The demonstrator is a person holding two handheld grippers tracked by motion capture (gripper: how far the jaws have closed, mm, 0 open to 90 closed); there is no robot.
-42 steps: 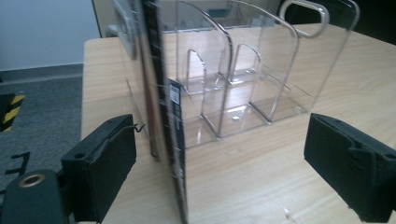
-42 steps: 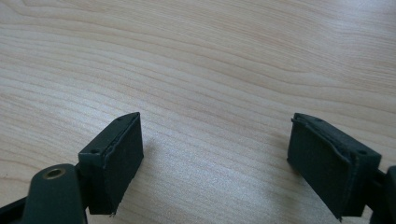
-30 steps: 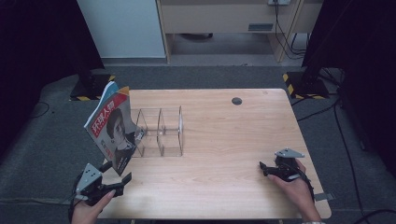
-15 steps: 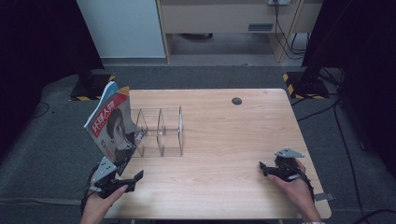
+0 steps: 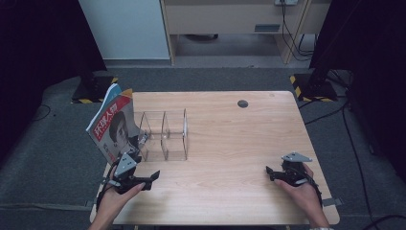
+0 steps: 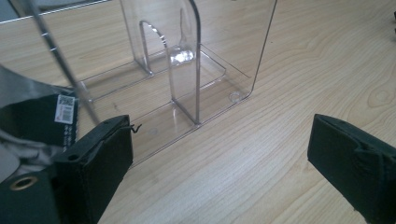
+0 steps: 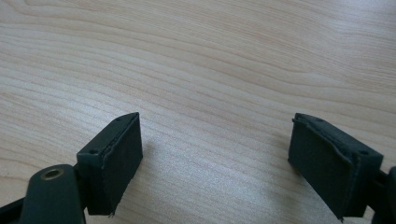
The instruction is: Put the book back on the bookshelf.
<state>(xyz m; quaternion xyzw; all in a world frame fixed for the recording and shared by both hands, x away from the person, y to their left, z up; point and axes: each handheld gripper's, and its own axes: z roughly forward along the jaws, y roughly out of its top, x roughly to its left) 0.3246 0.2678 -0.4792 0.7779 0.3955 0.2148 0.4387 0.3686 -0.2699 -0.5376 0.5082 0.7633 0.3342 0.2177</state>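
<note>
1. Desk (image 5: 230,139): pale wood-grain top, rectangular with rounded corners, with a round dark grommet (image 5: 242,103) near the far edge.
2. Room: grey carpet floor (image 5: 57,158) around the desk; pale cabinet fronts (image 5: 124,28) at the far side; cables (image 5: 292,28) trailing on the floor at far right; yellow-and-black striped stand feet at far left and far right.
3. Clear acrylic rack (image 5: 163,135): upright dividers on a flat base, standing on the left half of the desk.
4. Magazine (image 5: 111,125): upright and tilted, standing at the rack's left end by the desk's left edge, cover facing the near side.
5. Left gripper (image 5: 143,179): jaws spread wide, holding nothing, low over the near-left desk, just short of the rack's near corner (image 6: 233,95); magazine close beside its one jaw.
6. Right gripper (image 5: 273,173): jaws spread wide, empty, over bare wood near the desk's near-right corner.
7. Open room: the middle and right of the desk between rack and right gripper lie bare; both grippers sit close to the near edge.
</note>
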